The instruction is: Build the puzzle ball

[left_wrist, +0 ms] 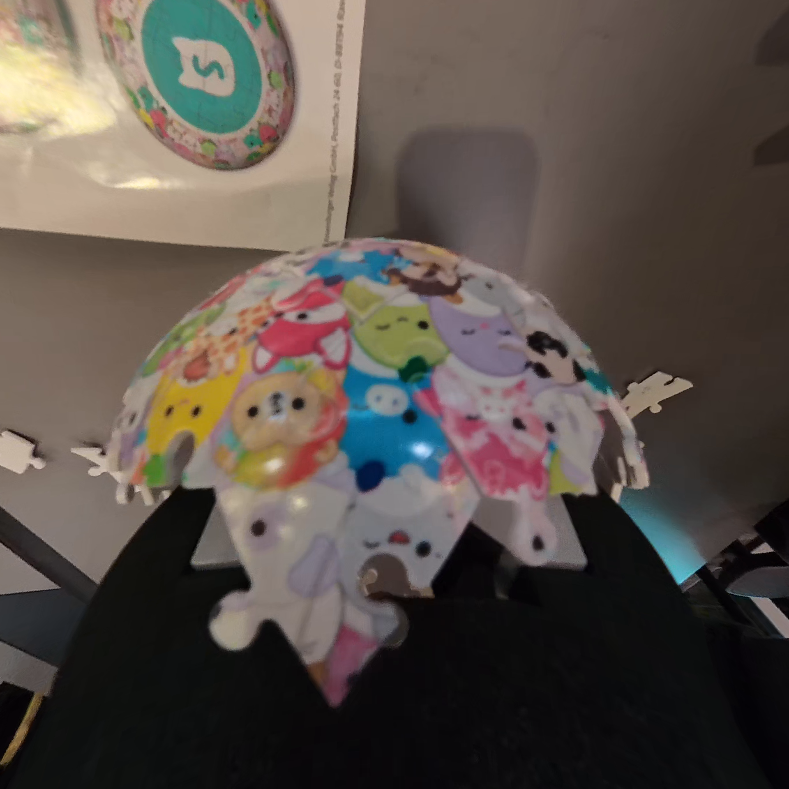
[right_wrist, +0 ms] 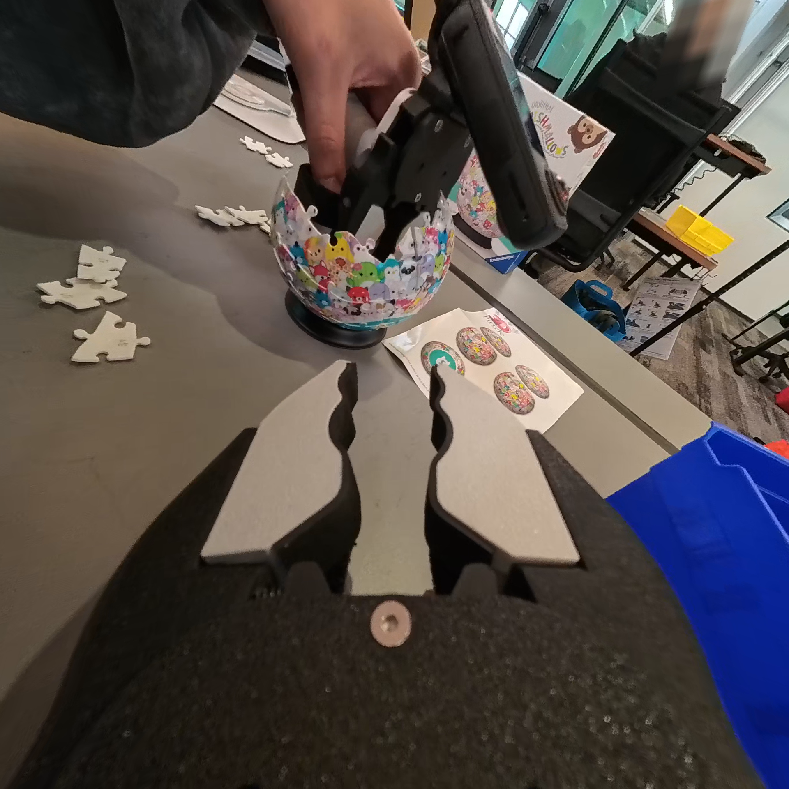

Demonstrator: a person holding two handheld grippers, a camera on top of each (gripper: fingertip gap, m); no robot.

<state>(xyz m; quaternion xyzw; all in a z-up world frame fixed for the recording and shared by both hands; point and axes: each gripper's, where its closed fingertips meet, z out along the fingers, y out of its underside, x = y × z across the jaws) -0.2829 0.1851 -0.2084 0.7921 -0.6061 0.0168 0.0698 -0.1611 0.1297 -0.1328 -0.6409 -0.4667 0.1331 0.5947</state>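
The half-built puzzle ball [right_wrist: 363, 277] is an open, colourful bowl on a dark round stand [right_wrist: 328, 333] on the grey table. It fills the left wrist view [left_wrist: 375, 384], where I look at its outer side. My left gripper [right_wrist: 354, 226] reaches down into the bowl from above. Its jaws stand apart on either side of two rim pieces [left_wrist: 341, 555]. Its tips [left_wrist: 388, 525] are hidden behind the shell. My right gripper [right_wrist: 393, 375] is open and empty, low over the table in front of the ball.
Loose white face-down pieces [right_wrist: 106, 337] lie left of the ball, with more behind it [right_wrist: 230, 213]. A picture leaflet [right_wrist: 491, 367] lies to its right and also shows in the left wrist view [left_wrist: 213, 128]. A blue bin [right_wrist: 726, 555] stands at the right edge, and the puzzle box [right_wrist: 555, 149] behind.
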